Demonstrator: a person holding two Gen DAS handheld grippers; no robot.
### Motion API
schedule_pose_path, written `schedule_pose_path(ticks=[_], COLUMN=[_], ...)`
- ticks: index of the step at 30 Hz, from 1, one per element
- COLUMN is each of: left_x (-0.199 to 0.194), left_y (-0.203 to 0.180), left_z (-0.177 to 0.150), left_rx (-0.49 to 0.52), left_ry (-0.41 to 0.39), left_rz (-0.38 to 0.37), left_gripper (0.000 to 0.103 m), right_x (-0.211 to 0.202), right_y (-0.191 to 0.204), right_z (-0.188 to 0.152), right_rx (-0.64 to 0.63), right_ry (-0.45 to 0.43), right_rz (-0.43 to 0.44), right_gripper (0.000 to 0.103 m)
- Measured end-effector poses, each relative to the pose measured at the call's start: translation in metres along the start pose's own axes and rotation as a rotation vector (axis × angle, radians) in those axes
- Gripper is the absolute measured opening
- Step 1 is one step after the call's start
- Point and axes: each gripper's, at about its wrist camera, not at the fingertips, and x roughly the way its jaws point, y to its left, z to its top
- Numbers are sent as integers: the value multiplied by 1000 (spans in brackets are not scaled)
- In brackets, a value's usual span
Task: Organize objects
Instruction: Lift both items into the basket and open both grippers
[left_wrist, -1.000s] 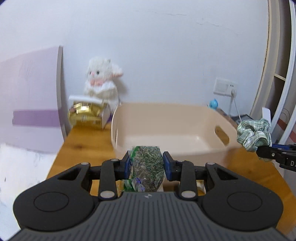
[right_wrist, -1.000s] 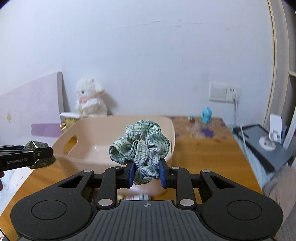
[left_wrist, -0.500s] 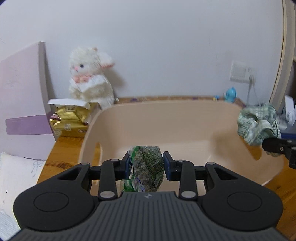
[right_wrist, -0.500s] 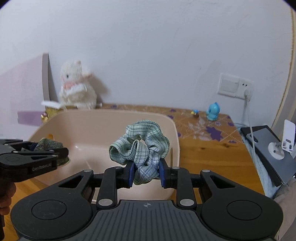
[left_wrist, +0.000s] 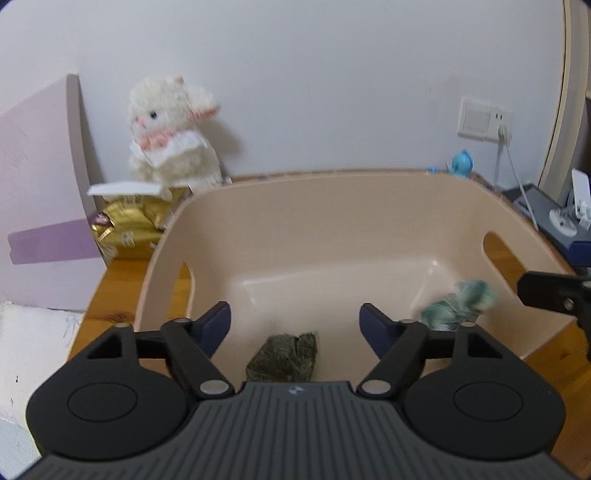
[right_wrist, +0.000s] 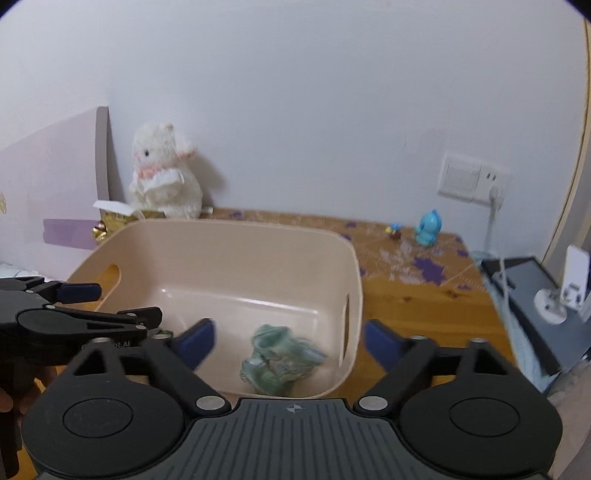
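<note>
On a wooden surface (right_wrist: 406, 295), a white plush lamb (left_wrist: 170, 129) sits at far left above a gold packet (left_wrist: 129, 225). Beside them a beige tub (left_wrist: 332, 206) holds a dark green packet (left_wrist: 284, 356), below the left claw (left_wrist: 295, 325) (spread wide, holding nothing). Further right in the tub lies a blurred green checked scrunchie (right_wrist: 280, 362), under the right claw (right_wrist: 290, 343), likewise spread.

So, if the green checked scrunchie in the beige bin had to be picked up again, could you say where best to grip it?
Probably from straight above, pinching a raised fold of the scrunchie. It lies crumpled on the floor of the bin, close to the right-hand wall, so a sideways approach looks blocked. It is blurred, so the folds are unclear.
</note>
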Motion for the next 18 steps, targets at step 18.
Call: schedule_pose_path(ticks=[18], left_x=[-105], left_y=[-8], left_z=[-21], left_rx=[2], left_ry=[-111], left_rz=[8], left_gripper=[90], right_x=[-87], right_y=[-3], right_z=[-36], right_rx=[33], right_ry=[4], right_rz=[2], right_gripper=[103])
